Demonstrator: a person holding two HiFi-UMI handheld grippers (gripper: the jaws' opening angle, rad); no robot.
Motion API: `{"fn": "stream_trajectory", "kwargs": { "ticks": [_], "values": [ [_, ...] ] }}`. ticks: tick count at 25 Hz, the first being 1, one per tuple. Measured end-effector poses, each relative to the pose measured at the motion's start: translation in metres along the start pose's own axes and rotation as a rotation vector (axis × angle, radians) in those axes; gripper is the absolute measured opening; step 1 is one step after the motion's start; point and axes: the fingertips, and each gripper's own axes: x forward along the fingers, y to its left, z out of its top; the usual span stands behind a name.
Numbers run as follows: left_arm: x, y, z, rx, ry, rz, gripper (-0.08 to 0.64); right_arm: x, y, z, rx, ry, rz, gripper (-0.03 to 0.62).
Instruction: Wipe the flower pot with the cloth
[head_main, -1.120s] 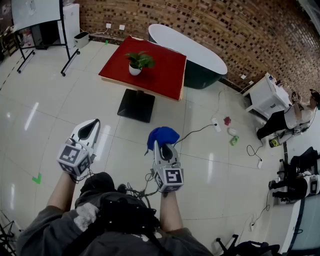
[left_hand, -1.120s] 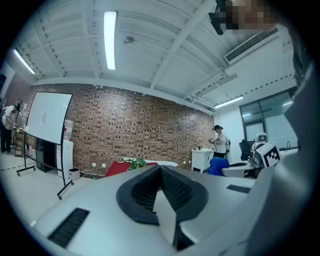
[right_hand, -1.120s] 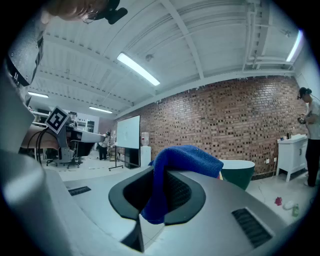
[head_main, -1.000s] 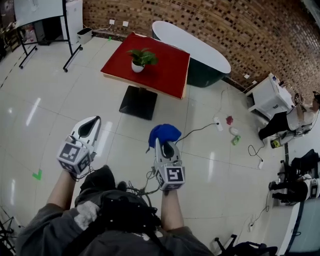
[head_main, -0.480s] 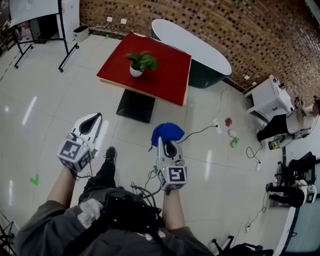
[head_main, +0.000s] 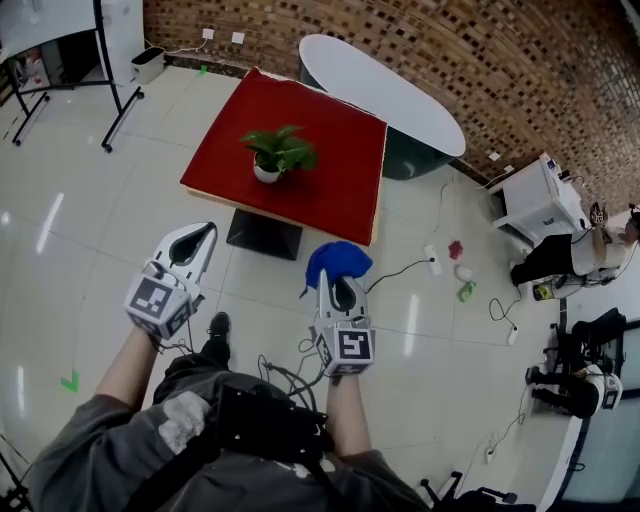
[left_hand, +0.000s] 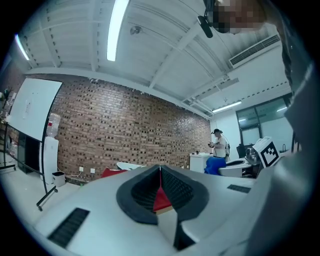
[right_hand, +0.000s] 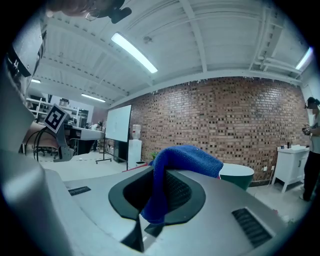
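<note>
A small white flower pot (head_main: 266, 172) with a green plant stands on a square red table (head_main: 330, 190) ahead of me. My right gripper (head_main: 337, 276) is shut on a blue cloth (head_main: 337, 261) that bunches up over its tip; in the right gripper view the cloth (right_hand: 180, 165) hangs down between the jaws. My left gripper (head_main: 203, 234) is shut with nothing in it; its jaws meet in the left gripper view (left_hand: 160, 172). Both grippers are held out level over the floor, short of the table's near edge.
A white oval table (head_main: 385, 90) on a dark base stands behind the red one by the brick wall. A whiteboard stand (head_main: 105, 75) is at the back left. Cables and small items (head_main: 458, 270) lie on the floor at right, near a white cabinet (head_main: 540, 205) and seated people.
The red table and pot have come closer and lower in the head view as I walked forward. Both grippers keep their pose, the right one still holding the cloth.
</note>
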Motion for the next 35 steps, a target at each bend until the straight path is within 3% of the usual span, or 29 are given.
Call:
{"fn": "stream_trajectory", "kwargs": {
  "ticks": [10,17,23,26,28,30,35],
  "values": [
    [0.108,0.115,0.007,-0.020,0.016,-0.042,0.046,0.169,-0.030,0.025,0.047,0.036,-0.051,0.060],
    [0.157,0.155,-0.016,-0.033,0.059,-0.090,0.046,0.235,-0.049,0.017,0.071,0.055,-0.099,0.060],
    [0.201,0.170,-0.060,-0.015,0.172,-0.111,0.196,0.260,-0.074,-0.004,0.115,0.103,-0.129,0.060],
    [0.221,0.172,-0.073,-0.013,0.158,-0.128,0.274,0.272,-0.087,-0.021,0.129,0.126,-0.138,0.060],
    [0.235,0.173,-0.079,-0.019,0.112,-0.134,0.429,0.282,-0.094,-0.034,0.120,0.150,-0.130,0.060],
    [0.249,0.177,-0.088,-0.009,0.098,-0.121,0.439,0.294,-0.101,-0.048,0.109,0.180,-0.116,0.060],
    [0.293,0.178,-0.120,0.012,0.178,-0.121,0.439,0.328,-0.129,-0.063,0.129,0.218,-0.077,0.060]
  ]
}}
